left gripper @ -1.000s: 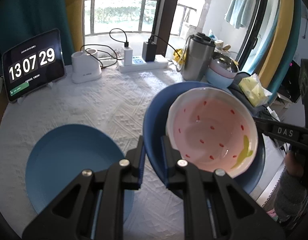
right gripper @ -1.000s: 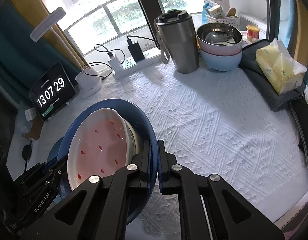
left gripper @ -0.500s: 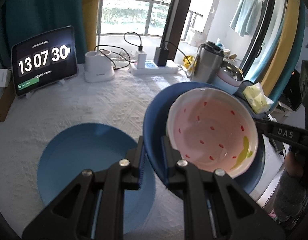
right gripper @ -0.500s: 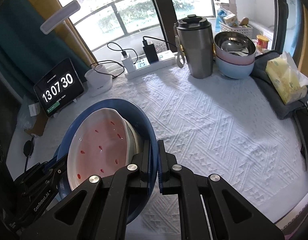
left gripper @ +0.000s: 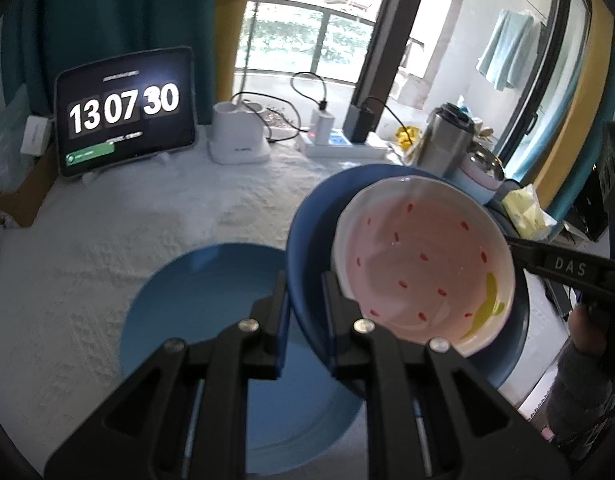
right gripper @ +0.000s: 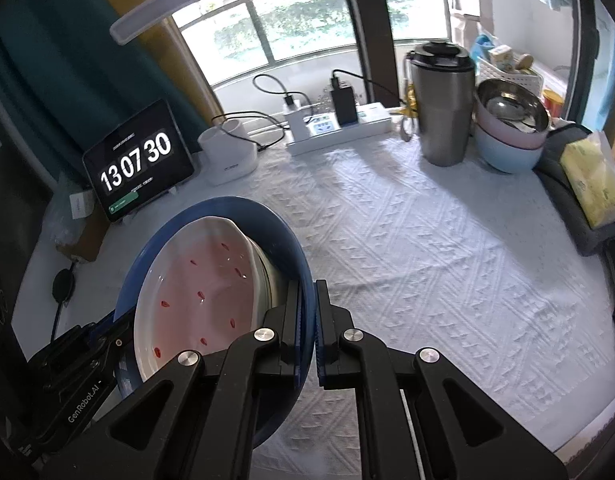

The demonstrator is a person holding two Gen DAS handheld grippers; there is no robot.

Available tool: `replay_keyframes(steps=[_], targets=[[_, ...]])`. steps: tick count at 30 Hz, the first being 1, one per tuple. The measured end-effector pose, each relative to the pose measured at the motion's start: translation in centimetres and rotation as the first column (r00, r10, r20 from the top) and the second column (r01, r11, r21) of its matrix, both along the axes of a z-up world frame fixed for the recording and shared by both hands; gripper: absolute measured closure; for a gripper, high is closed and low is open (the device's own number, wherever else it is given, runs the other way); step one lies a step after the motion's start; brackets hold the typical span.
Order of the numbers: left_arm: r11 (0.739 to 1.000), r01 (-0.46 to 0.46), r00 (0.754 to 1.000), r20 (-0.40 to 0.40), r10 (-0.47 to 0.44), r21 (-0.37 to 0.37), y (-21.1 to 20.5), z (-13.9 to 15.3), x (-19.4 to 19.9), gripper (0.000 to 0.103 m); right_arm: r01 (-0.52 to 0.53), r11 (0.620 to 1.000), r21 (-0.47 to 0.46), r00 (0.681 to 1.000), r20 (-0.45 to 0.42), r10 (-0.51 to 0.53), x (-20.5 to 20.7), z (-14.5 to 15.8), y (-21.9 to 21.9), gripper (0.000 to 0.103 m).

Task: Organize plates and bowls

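**Plates and bowl carried as one stack**

Dark blue plate (left gripper: pixel 307 248) is held off the desk (right gripper: pixel 427 260) by both claws, with the pink bowl (left gripper: pixel 419 264) resting inside it. In the left wrist view the left claw (left gripper: pixel 305 300) is seen pinching the plate's near rim at lower centre, while the right claw (right gripper: pixel 307 320) is clamped on the opposite rim, shown at lower centre of the right wrist view. A white dish appears to be nested under the pink bowl, though this cannot be made out clearly.

A light blue plate (left gripper: pixel 211 320) lies flat on the desk at lower left of the left wrist view, partly beneath the carried stack. At upper right of the right wrist view, stacked bowls (right gripper: pixel 507 132) are already gathered beside a steel tumbler (right gripper: pixel 439 108).

The task is judged to be well advanced: bowls are grouped, and one stack is built. Setting the carried stack down, probably onto the light blue plate, is judged to be what remains.
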State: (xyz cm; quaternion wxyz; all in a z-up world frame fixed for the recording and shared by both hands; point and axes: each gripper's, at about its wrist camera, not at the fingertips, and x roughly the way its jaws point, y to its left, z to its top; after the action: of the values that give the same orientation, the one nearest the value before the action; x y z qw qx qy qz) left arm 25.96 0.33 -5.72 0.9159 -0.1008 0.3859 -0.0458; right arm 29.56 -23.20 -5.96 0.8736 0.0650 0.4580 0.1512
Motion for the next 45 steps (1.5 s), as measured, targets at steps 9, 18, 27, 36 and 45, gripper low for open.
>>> replay_keyframes(steps=[9, 18, 27, 36, 45], targets=[[0.999, -0.046, 0.999, -0.011, 0.045, -0.005, 3.1, -0.6, -0.8, 0.090, -0.045, 0.999, -0.008, 0.999, -0.012, 0.045, 0.1, -0.5, 3.8, 0.096], [0.996, -0.086, 0.996, -0.033, 0.085, -0.015, 5.6, -1.6, -2.0, 0.090, -0.084, 0.996, -0.014, 0.996, -0.027, 0.083, -0.3, -1.3, 6.8, 0.096], [0.993, -0.116, 0.992, -0.051, 0.115, -0.008, 7.0, -2.3, -2.7, 0.090, -0.109, 0.994, -0.005, 0.992, -0.057, 0.109, -0.4, -2.5, 8.6, 0.096], [0.991, -0.136, 0.990, -0.041, 0.137, 0.017, 7.7, -2.1, -3.1, 0.090, -0.129, 0.991, 0.021, 0.988, -0.085, 0.130, -0.4, -3.5, 9.6, 0.094], [0.990, -0.130, 0.991, -0.029, 0.132, 0.058, 7.7, -2.1, -3.0, 0.085, -0.131, 0.989, 0.071, 0.985, -0.102, 0.138, -0.2, -4.3, 9.1, 0.094]])
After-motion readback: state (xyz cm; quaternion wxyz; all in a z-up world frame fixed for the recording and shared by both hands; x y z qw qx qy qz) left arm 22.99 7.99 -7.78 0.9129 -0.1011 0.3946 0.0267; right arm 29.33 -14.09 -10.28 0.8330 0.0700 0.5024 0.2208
